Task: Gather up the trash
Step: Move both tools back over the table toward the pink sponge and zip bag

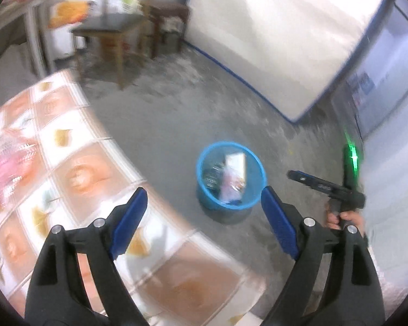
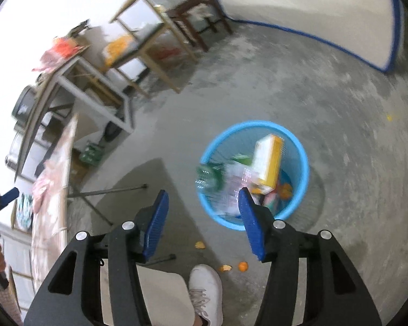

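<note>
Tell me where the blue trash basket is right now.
The blue trash basket stands on the concrete floor, right of the table; in the right wrist view it sits just beyond the open fingers.

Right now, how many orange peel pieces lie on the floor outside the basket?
3 near the white shoe: one before the blue basket, two further right. Others may be hidden.

Grey concrete floor, patchy and worn. A desk under a tiled-pattern orange and white cloth occupies the left of the left wrist view. Behind it stand a dark-topped wooden stool and a darker brown wooden stool. A white wall panel with blue edging runs along the floor. A white sneaker rests on the floor. A green crate, possibly of bottles, sits under the furniture; blur prevents confirmation.
</note>
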Available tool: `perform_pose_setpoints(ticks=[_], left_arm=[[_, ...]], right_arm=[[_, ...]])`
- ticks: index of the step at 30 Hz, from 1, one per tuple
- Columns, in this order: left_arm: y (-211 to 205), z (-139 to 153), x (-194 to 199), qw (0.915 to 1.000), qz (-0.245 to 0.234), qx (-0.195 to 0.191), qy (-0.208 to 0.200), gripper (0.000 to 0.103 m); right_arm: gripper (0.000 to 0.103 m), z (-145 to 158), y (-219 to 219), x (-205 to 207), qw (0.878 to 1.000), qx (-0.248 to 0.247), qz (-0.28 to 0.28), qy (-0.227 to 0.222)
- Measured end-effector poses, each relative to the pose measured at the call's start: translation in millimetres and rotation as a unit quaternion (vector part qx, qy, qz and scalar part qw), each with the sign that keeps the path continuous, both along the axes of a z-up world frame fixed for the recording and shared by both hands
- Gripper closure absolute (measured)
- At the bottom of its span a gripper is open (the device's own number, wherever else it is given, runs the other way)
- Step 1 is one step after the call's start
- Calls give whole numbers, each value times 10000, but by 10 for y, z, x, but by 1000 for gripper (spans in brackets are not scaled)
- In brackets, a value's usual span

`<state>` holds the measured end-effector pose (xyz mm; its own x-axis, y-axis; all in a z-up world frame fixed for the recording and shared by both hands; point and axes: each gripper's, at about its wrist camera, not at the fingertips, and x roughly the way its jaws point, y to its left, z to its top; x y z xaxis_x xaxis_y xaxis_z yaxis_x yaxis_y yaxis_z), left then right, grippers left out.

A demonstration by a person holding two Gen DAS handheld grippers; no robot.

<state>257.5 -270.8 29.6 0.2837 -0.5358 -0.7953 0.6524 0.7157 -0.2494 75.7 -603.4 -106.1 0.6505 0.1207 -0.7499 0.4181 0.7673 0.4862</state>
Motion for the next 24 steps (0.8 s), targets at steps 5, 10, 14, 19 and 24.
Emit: perform_pose_setpoints(ticks=[5, 10, 14, 19, 24], left_arm=[[804, 135, -12, 9977, 564, -229, -289, 20], [1642, 117, -32, 9889, 1325, -411, -537, 20], [2251, 39, 13, 9773, 1956, -548, -602, 20], [2799, -80, 26, 9624, 2560, -668, -609, 20], [3195, -251, 9, 9505, 2992, -512, -671, 20]], right_arm=[[47, 514, 424, 271, 9979, -98, 552, -312], [46, 949, 969, 627, 9908, -16, 1243, -528], [46, 1161, 1506, 994, 9794, 481, 1863, -609], [46, 1236, 2300, 1502, 9580, 1173, 2585, -406], [46, 1052, 3004, 2019, 9412, 1859, 2820, 101]])
